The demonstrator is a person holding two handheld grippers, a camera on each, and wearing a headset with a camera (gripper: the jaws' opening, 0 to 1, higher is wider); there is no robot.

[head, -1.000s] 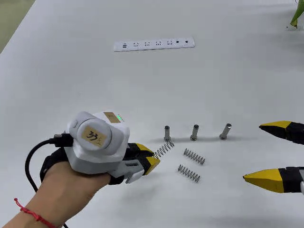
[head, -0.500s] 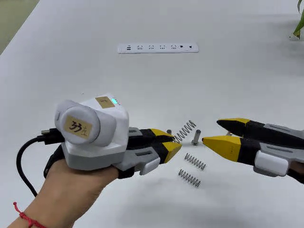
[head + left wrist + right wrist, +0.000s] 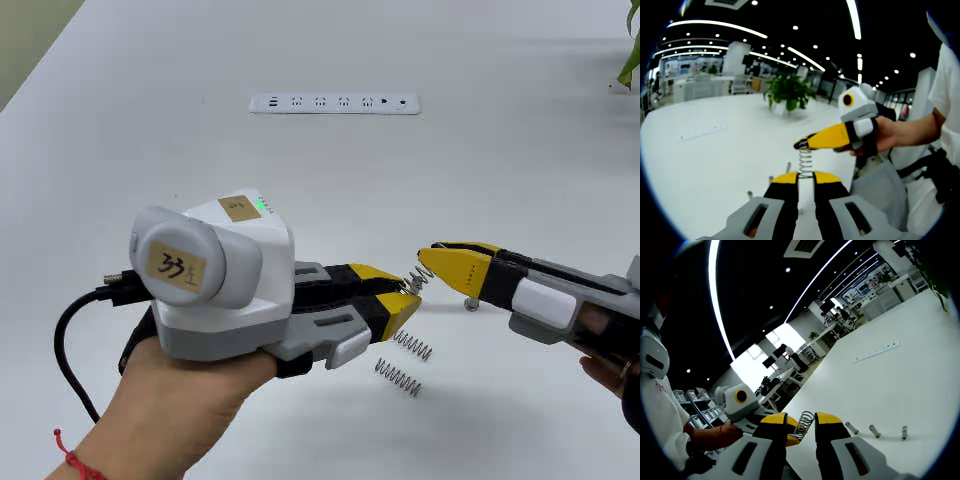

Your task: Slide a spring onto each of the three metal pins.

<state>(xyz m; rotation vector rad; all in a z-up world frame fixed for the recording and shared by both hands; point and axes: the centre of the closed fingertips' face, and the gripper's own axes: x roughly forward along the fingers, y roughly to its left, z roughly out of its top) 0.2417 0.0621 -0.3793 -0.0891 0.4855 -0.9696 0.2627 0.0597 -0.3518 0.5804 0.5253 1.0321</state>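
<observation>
Here the spring (image 3: pixel 417 279) hangs in the air between the two claws. The left claw (image 3: pixel 407 293), jaws narrow, pinches its near end. The right claw (image 3: pixel 432 258), jaws almost together, grips its far end.

Two loose springs (image 3: pixel 411 345) lie flat on the white bench (image 3: pixel 150 120) just nearer than the spring, apart from each other. One pin (image 3: pixel 470 303) stands just right of it, half hidden under the right claw, and the claws cover the rest of the row in the head view. The right gripper view shows three pins (image 3: pixel 873 431) upright and bare, below and right of the spring. A strip (image 3: pixel 334 103) lies well beyond the spring, and a plant (image 3: pixel 630 60) far beyond and to the right.

Half a second ago the right claw stood wide and clear of the spring, to its right; now it has closed on it. A second ago the spring was low by the leftmost pin, at the left claw's tips. The loose springs have not moved.
</observation>
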